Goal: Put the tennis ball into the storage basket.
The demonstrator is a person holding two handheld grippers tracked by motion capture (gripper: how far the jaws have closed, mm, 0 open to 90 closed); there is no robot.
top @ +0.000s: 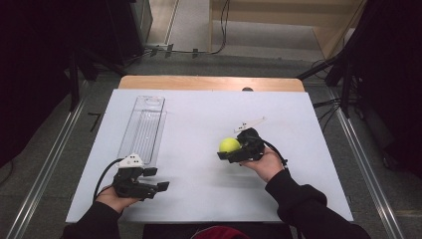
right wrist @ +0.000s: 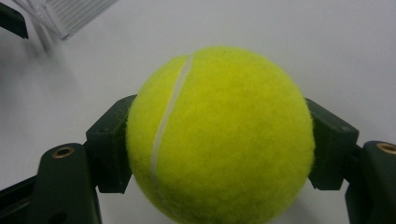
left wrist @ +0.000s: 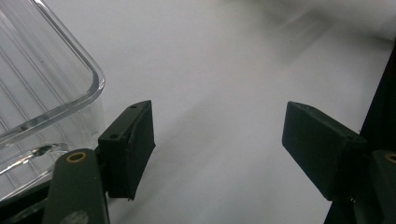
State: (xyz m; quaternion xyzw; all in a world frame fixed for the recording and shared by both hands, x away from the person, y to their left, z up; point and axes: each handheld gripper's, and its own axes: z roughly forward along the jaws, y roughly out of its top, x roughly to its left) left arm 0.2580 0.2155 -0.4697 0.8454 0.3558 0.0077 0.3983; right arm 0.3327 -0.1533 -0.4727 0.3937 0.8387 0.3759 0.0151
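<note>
A yellow-green tennis ball (top: 229,145) (right wrist: 219,135) is clamped between the two black jaws of my right gripper (top: 230,149) (right wrist: 219,149), right of the table's middle and lifted a little above the white surface. A long clear plastic tray (top: 143,128) (left wrist: 42,88) lies on the left half of the table, running away from me. My left gripper (top: 156,179) (left wrist: 217,144) rests near the front left, just past the tray's near end, jaws wide open with only bare table between them.
The white table top (top: 199,189) has a wooden strip (top: 209,82) along its far edge. Metal rails (top: 45,169) run along both sides on the floor, with dark stands and cables (top: 343,84) at the far right.
</note>
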